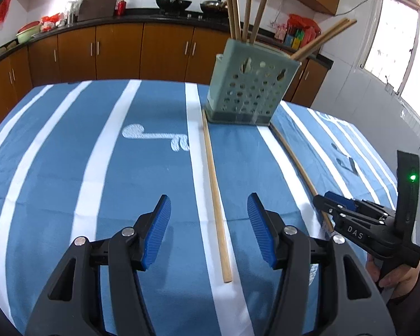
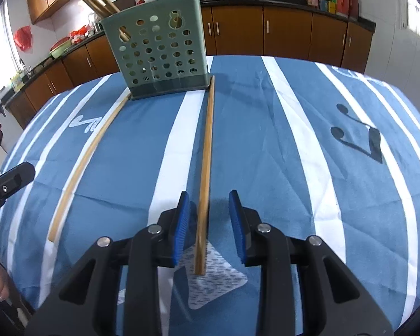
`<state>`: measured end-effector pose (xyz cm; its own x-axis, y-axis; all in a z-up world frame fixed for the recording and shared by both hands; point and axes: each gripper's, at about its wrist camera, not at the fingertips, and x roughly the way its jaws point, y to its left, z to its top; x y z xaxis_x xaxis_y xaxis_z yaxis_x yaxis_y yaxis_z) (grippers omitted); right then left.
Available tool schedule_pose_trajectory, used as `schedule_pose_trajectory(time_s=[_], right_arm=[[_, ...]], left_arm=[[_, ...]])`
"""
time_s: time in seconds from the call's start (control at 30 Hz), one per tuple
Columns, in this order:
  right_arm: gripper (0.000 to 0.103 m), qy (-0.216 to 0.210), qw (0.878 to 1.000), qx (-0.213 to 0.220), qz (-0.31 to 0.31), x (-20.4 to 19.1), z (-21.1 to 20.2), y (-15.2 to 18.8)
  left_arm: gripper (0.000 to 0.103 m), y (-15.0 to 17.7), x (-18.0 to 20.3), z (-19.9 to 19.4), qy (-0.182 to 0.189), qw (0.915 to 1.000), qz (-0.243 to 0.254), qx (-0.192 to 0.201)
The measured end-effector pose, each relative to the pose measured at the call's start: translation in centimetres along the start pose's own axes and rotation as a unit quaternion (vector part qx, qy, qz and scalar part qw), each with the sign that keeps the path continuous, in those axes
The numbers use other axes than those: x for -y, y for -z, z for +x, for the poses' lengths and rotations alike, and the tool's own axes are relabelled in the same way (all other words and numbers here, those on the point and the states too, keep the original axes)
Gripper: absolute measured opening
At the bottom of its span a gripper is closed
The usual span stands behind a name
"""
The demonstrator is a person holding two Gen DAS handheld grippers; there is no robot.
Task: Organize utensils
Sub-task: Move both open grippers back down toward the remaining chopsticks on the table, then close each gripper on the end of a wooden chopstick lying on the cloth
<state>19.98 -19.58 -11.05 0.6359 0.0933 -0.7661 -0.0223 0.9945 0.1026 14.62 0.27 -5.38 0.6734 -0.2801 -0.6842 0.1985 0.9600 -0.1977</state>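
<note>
A grey-green perforated utensil holder [image 1: 249, 92] stands on the table with several wooden chopsticks [image 1: 249, 2] upright in it; it also shows in the right wrist view [image 2: 159, 53]. Two loose chopsticks lie on the cloth, each reaching from the holder's base toward me. My left gripper [image 1: 210, 232] is open above the left chopstick [image 1: 214, 196], which runs between its fingers. My right gripper [image 2: 210, 224] is open, its blue pads on either side of the right chopstick [image 2: 205, 162], not touching it. The right gripper also shows in the left wrist view [image 1: 326, 198], low over that chopstick [image 1: 296, 159].
The table wears a blue cloth with white stripes [image 1: 98, 154] and a music-note print [image 2: 358, 140]. Brown kitchen cabinets [image 1: 112, 50] and a counter with woks stand behind. A window [image 1: 389, 42] is at the right. The left chopstick shows in the right wrist view [image 2: 81, 162].
</note>
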Motion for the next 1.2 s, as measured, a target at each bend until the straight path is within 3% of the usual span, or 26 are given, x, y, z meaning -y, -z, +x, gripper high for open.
schedule_pose_trajectory(time_s=[0.07,0.33,0.43,0.6,0.83,0.97,1.2], right_arm=[[0.010,0.011,1.000,0.003,0.001,0.0,0.1,0.0],[0.008,0.053,0.996,0.008,0.071,3.3,0.1,-0.7],[0.008,0.049,0.995,0.004,0.082,4.3,0.1,-0.8],[0.008,0.043,0.996,0.002,0.073,4.3,0.1,-0.7],[0.008,0.028,0.998,-0.001,0.054,3.8,0.4,-1.2],[0.008,0.031,0.998,0.005,0.051,3.8,0.5,-1.3],[0.008,0.035,0.998,0.005,0.044,3.6,0.5,-1.2]], left_arm=[[0.057,0.1,0.3,0.5,-0.001,1.0000,0.001,-0.006],[0.050,0.2,1.5,2.1,-0.009,0.9994,0.011,-0.031],[0.039,0.3,2.0,3.3,-0.023,0.9983,0.018,-0.050],[0.009,0.6,2.3,4.5,-0.065,0.9960,0.023,-0.056],[0.007,-0.7,-1.2,4.6,-0.082,0.9953,-0.015,-0.050],[0.008,-1.1,-2.9,4.6,-0.048,0.9971,-0.030,-0.050],[0.008,-0.5,-3.0,4.3,-0.047,0.9977,-0.016,-0.046]])
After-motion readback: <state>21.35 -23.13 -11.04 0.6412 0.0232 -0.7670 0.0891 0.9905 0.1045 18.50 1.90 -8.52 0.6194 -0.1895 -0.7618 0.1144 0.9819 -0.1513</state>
